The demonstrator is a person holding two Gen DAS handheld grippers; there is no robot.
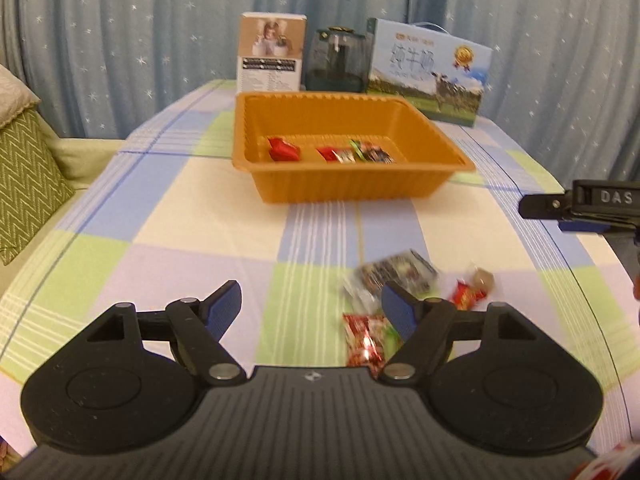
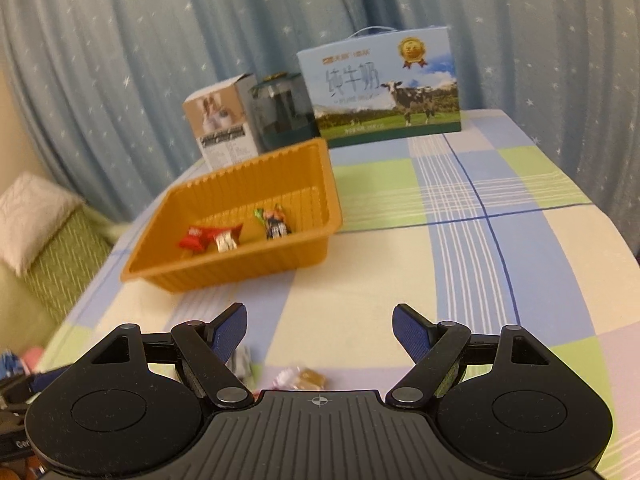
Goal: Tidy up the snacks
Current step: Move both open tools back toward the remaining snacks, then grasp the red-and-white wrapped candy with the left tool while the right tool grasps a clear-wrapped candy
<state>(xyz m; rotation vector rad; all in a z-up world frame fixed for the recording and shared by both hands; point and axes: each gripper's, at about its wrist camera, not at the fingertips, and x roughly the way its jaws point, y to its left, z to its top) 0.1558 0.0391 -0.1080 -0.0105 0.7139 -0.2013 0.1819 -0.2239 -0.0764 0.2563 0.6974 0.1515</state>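
An orange tray point(image 1: 352, 170) stands mid-table and holds a red wrapper point(image 1: 282, 149) and a few mixed sweets point(image 1: 360, 154). Loose snacks lie near my left gripper point(image 1: 310, 292): a dark packet point(image 1: 396, 274), a red candy point(image 1: 466, 294) and a red-and-green wrapper point(image 1: 366, 344). Its jaws are open and empty, with the snacks just right of its right finger. My right gripper point(image 2: 318, 312) is open with nothing between its fingers, nearer than the tray point(image 2: 224, 276). A caramel candy point(image 2: 310, 376) lies under it. It also shows at the edge of the left wrist view point(image 1: 576, 204).
At the back of the checked tablecloth stand a box with a pet photo point(image 1: 270, 54), a dark glass jar point(image 1: 338, 60) and a blue milk carton point(image 1: 430, 70). A sofa with a green cushion point(image 1: 24, 184) is left of the table. Blue curtains hang behind.
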